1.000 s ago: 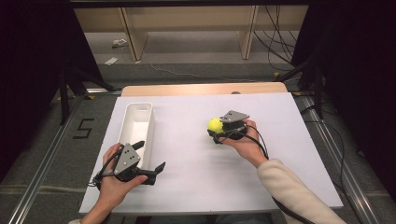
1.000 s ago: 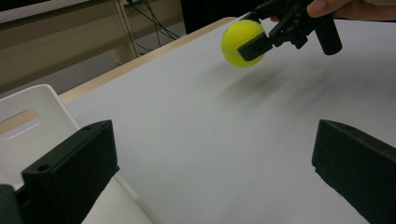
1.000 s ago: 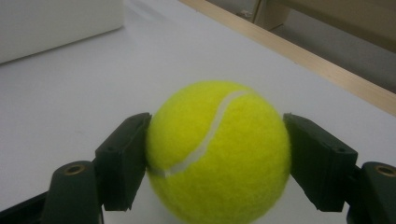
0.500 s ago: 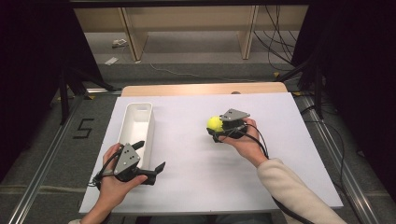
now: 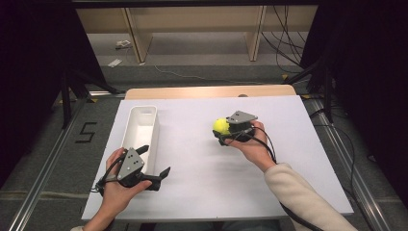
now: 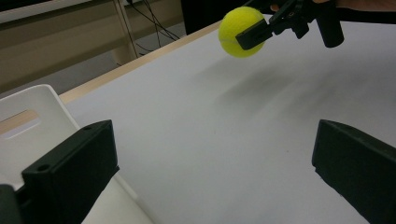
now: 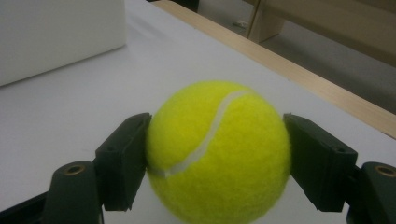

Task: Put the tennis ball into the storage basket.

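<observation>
- Tennis ball (image 5: pixel 221 125) sits clamped between the right gripper's (image 5: pixel 226 135) jaws, lifted above the white table (image 5: pixel 202 192), right of centre.
- Left gripper (image 5: pixel 155 169), jaws spread wide and holding nothing, rests just beside the white bin (image 5: pixel 141 130).

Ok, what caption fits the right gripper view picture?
Right tongs squeeze a yellow tennis ball above the white table.
</observation>
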The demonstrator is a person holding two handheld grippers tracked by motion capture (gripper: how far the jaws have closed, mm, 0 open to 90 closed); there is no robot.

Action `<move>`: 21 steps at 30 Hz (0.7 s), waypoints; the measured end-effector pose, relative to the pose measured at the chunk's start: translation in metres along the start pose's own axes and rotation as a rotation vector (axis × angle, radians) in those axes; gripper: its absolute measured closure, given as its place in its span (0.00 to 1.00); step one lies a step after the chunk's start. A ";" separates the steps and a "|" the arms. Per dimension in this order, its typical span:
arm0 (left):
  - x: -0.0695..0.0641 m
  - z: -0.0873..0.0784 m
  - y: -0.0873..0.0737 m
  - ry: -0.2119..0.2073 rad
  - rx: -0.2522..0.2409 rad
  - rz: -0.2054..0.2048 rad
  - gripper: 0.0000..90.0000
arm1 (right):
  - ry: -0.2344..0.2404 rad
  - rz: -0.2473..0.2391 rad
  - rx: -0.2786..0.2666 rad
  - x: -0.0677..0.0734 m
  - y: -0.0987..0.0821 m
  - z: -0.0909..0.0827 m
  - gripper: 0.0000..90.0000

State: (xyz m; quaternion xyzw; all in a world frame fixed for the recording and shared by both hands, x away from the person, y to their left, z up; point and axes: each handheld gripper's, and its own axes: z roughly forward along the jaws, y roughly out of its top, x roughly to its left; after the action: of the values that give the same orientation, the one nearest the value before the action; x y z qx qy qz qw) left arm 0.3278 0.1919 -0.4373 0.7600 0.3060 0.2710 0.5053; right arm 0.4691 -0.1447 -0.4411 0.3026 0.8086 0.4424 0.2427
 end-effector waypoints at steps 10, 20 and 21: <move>0.000 0.000 0.000 -0.001 0.003 0.002 0.00 | 0.005 -0.004 -0.009 0.003 0.004 0.000 0.30; 0.000 0.000 0.000 -0.002 0.004 0.002 0.00 | -0.004 -0.001 -0.029 0.005 0.009 -0.002 0.30; 0.000 0.000 0.000 -0.001 0.004 0.003 0.00 | -0.006 0.000 -0.034 0.005 0.010 -0.002 0.30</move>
State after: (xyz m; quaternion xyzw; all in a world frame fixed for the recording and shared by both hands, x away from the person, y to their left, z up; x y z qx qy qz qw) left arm 0.3279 0.1921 -0.4375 0.7614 0.3053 0.2709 0.5036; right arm 0.4674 -0.1383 -0.4318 0.2996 0.8003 0.4551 0.2503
